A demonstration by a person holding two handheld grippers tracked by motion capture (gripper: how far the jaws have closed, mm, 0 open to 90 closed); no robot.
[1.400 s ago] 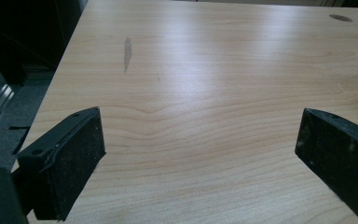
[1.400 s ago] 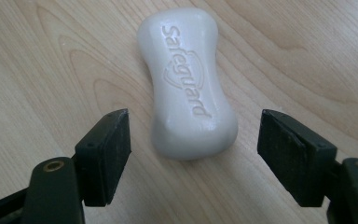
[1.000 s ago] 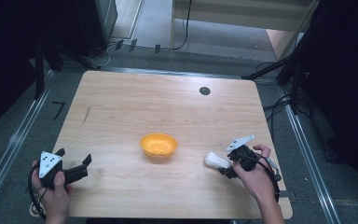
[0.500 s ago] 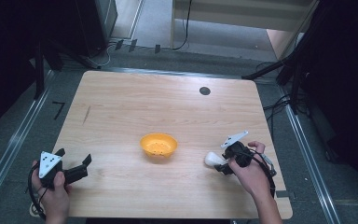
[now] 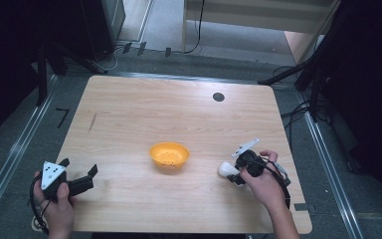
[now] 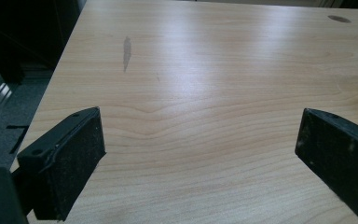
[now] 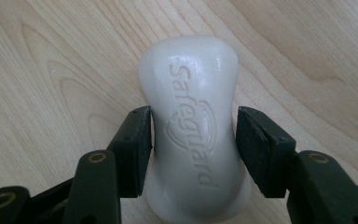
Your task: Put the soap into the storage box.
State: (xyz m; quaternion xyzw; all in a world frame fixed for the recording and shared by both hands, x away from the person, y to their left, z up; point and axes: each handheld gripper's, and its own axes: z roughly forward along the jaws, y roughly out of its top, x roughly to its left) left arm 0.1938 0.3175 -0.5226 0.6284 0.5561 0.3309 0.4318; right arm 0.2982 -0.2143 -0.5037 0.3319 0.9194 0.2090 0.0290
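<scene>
We've got the right gripper point(image 7: 193, 149) on the soap bar point(image 7: 193, 126), near-right part of the table point(image 5: 129, 114), right of the orange bowl point(image 5: 169, 154) and apart from it. In the right gripper view its jaws have just been closing with the bar between them: both pads sit against the bar's narrow waist, left pad clearly touching, right pad touching or a hair off. We read it as gripped. From the high view the white bar point(image 5: 227, 169) pokes out left of the right gripper point(image 5: 236, 174), lying flat on the wood.

Handling, our judgement:
- Rigid, solid bar, fairly light. Won't flex or crush under the pads.
- Smooth, glossy, rounded surface, so slippery. Looks dry, which helps.
- The waist is the right place to hold: the flared ends to either side act as stops if it slides along the pads.
- Not fragile, though a hard squeeze could dent the embossed face or edges.
- The bar sticks out past the pads, so it may pivot on a fast swing. Keep the lift slow and level.

Left gripper point(image 5: 72, 181) is parked at the near-left corner, jaws spread wide over bare wood, nothing between them.
</scene>
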